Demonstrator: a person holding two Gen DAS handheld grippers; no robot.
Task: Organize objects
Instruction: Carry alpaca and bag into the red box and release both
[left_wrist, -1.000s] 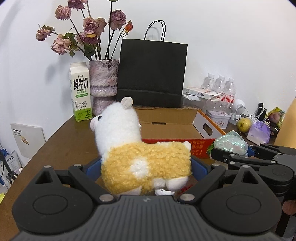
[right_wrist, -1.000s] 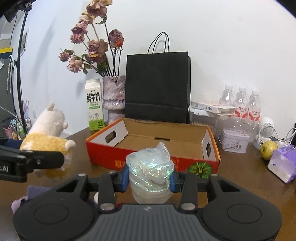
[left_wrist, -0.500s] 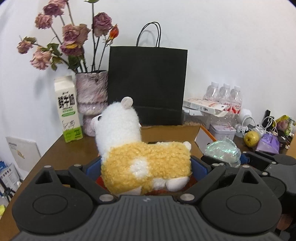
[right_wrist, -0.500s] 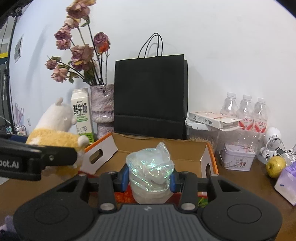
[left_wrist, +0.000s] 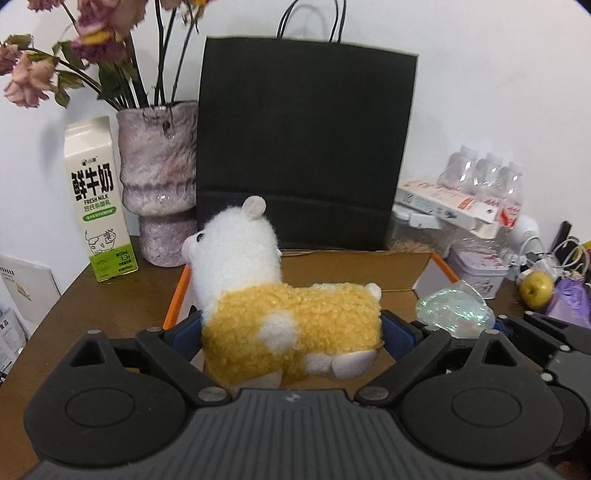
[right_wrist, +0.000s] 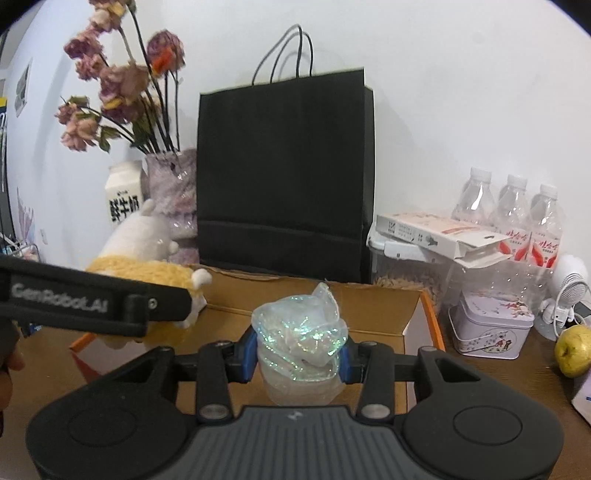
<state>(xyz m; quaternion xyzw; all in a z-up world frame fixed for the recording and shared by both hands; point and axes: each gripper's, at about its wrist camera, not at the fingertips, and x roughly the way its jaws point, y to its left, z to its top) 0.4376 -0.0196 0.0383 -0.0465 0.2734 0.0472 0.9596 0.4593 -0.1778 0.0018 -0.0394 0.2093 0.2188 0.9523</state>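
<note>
With both loads over the open cardboard box (right_wrist: 373, 310), the left gripper (left_wrist: 291, 328) pinching the plush alpaca (left_wrist: 273, 295) and the right gripper (right_wrist: 299, 354) pinching the iridescent wrapped bundle (right_wrist: 301, 339), the next move is probably lowering each onto the box floor and spreading the fingers.

From my right tool, the open cardboard box (right_wrist: 369, 310) lies dead ahead at twelve o'clock on the table (right_wrist: 517, 373), with the paper bag (right_wrist: 284, 177) standing right behind it against the wall and the vase of flowers (right_wrist: 171, 192) and the milk carton (right_wrist: 123, 195) behind its corner at ten o'clock. At two o'clock a tin (right_wrist: 493, 328) sits just beside the box, three water bottles (right_wrist: 511, 210) behind it and an apple (right_wrist: 574, 350) out at three. The plush alpaca (left_wrist: 273, 306) in my left tool (left_wrist: 291, 332) hangs over the box's nine o'clock side, the wrapped bundle (right_wrist: 301, 339) in my right tool (right_wrist: 299, 354) over its near edge.
</note>
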